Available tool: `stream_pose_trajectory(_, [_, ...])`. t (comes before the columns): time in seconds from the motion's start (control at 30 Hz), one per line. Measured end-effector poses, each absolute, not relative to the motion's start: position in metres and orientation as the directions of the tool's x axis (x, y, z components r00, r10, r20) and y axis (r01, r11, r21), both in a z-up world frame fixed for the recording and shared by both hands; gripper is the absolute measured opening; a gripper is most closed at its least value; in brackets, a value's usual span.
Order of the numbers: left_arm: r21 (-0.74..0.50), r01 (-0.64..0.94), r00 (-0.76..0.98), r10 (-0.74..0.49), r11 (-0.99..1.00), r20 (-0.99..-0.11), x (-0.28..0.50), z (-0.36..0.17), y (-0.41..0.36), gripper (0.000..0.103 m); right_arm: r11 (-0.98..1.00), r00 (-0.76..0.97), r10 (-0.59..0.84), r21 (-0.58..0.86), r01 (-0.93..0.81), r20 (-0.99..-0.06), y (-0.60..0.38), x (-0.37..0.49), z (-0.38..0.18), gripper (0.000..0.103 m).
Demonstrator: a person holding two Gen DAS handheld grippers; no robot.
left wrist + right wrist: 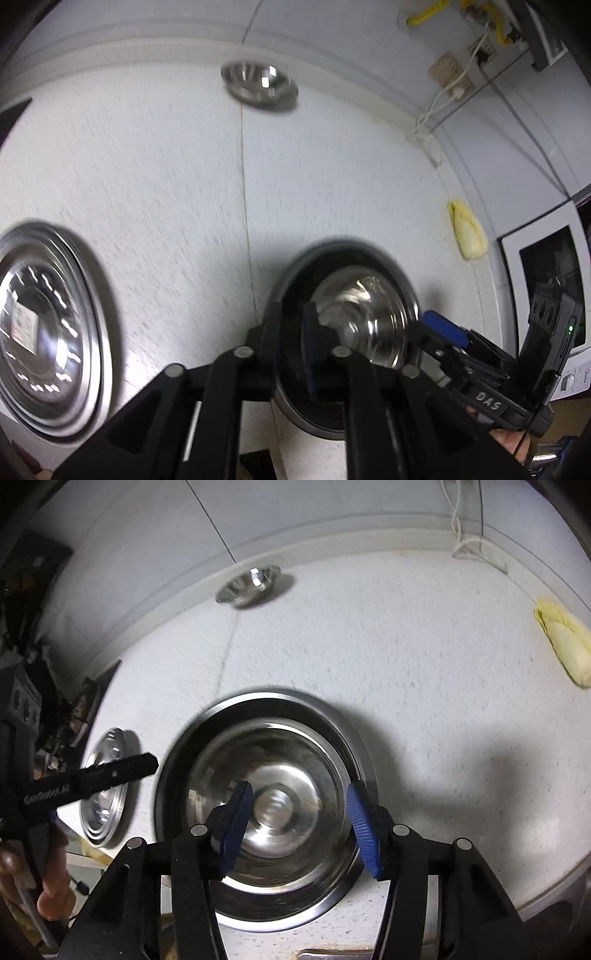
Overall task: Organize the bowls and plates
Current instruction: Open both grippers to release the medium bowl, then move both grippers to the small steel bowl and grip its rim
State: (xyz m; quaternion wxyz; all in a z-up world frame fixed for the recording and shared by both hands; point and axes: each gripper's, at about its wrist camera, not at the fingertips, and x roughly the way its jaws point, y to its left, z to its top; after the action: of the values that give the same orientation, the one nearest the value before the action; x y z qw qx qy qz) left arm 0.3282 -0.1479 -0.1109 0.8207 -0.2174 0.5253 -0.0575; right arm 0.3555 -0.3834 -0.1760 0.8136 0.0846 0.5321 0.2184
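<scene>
White speckled counter point(406, 635) ran back to a raised lip against a pale wall; both views were motion-blurred. Outlets point(452, 74) with a white cord and yellow cables sat on the wall at the far right of the left view, a white microwave point(543, 280) below them. Yellow cloth point(563, 646) lay near the counter's right edge, well apart from the dishes.

Steel bowl point(266, 801) sat inside a wider steel plate point(364, 753) at the front of the counter, directly under both tools. Second steel plate point(48, 328) lay to the left, apart from that stack. Small steel bowl point(258, 83) sat alone at the back, near the lip.

Right gripper point(299, 819) was partly open, blue pads either side of the bowl's centre, above it; no pad pressed on steel, nothing held. Left gripper point(291, 332) was open by a narrow gap near the plate's left rim; whether the rim sat between its fingers couldn't be told through the blur, and no grip showed. A hand point(51, 878) showed at the lower left of the right view, under the left tool.
</scene>
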Motion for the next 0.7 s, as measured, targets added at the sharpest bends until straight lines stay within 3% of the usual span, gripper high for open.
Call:
stream_pose_trajectory(0.03, [-0.419,-0.137,0.457,-0.318,0.898,-0.831,0.329,-0.106,-0.144,0.031,0.888,0.351,0.451,0.374,-0.267,-0.821,-0.386,0.356,-0.17,0.048])
stream_pose_trajectory(0.2, [-0.442,-0.18,0.502,-0.304,0.879,-0.809,0.341,-0.088,-0.115,0.032,0.896,0.423,0.44,0.357,-0.264,-0.792,-0.399,0.365,-0.14,0.055])
stream_pose_trajectory(0.37, [-0.466,-0.223,0.495,-0.313,0.856,-0.811,0.365,-0.092,-0.094,0.039,0.888,0.444,0.461,0.396,-0.235,-0.769,-0.402,0.388,-0.129,0.059])
stream_pose_trajectory(0.7, [-0.444,-0.299,0.488,-0.264,0.845,-0.832,0.444,-0.1,-0.046,0.04,0.87,0.423,0.494,0.43,-0.242,-0.76,-0.341,0.46,-0.113,0.06])
